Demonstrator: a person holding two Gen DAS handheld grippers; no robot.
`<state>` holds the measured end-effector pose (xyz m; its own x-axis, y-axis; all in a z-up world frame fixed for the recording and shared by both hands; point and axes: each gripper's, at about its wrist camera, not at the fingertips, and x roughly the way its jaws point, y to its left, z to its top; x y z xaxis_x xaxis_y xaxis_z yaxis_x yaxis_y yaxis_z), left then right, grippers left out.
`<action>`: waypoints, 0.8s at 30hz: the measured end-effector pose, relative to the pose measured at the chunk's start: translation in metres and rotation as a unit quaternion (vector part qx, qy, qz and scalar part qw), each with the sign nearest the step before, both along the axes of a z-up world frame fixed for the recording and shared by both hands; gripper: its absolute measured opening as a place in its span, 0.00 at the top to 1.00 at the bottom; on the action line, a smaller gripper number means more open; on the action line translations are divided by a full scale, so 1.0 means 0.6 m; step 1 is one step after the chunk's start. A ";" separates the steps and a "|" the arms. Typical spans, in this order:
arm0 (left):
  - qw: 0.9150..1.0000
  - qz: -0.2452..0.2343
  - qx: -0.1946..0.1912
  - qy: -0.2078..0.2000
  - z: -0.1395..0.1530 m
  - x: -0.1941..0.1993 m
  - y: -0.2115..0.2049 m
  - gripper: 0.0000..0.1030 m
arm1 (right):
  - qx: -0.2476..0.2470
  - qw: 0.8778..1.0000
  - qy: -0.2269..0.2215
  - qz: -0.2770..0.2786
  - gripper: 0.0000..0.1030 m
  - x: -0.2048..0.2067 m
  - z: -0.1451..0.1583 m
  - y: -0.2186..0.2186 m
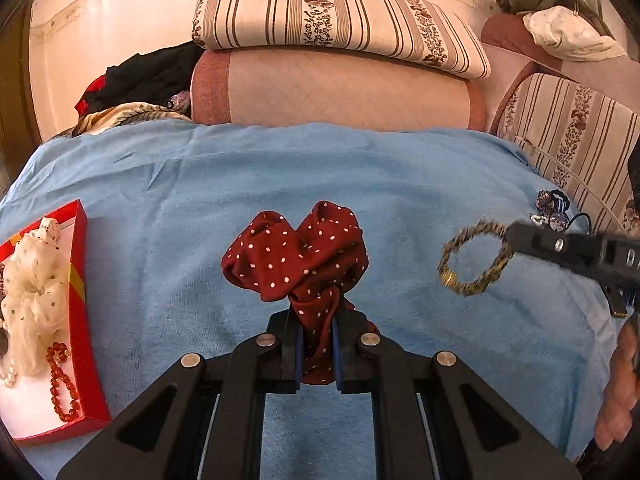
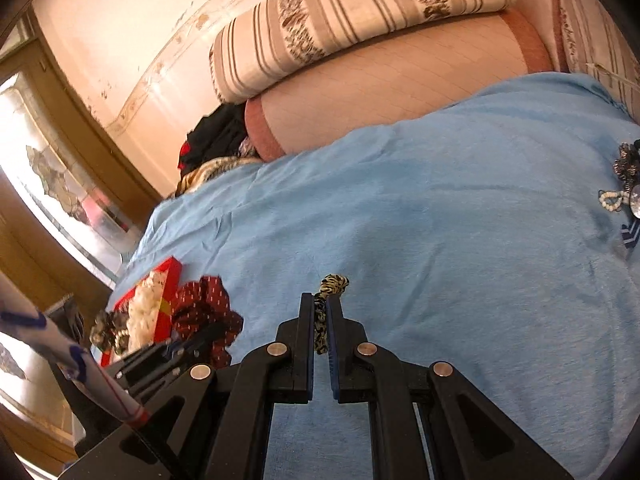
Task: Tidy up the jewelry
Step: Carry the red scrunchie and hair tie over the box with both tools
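Observation:
My left gripper is shut on a dark red scrunchie with white dots, held up above the blue cloth. To its right my right gripper is shut on a thin leopard-print hair ring, which hangs as an open loop. In the right wrist view that ring is pinched between the pads of the right gripper. A red box at the left holds a cream scrunchie and a red bead bracelet. The red scrunchie and the box also show at lower left.
A small heap of hair ties and beaded pieces lies at the cloth's right edge; the heap shows in the right wrist view too. Striped cushions and a pink bolster line the back. Dark clothes sit at back left.

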<state>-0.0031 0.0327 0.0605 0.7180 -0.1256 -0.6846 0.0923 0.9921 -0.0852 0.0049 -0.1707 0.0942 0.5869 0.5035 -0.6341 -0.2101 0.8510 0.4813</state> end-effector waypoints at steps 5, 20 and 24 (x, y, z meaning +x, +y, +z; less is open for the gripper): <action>1.000 -0.003 0.002 -0.011 0.001 0.000 0.011 0.90 | -0.015 1.000 0.002 0.012 0.94 -0.003 -0.008 0.025; 1.000 0.007 -0.020 -0.006 0.003 0.009 0.034 0.90 | -0.025 0.999 -0.003 0.048 0.94 -0.005 -0.021 0.066; 1.000 0.007 -0.018 -0.005 0.002 0.009 0.032 0.90 | -0.022 0.999 -0.006 0.048 0.94 -0.006 -0.018 0.066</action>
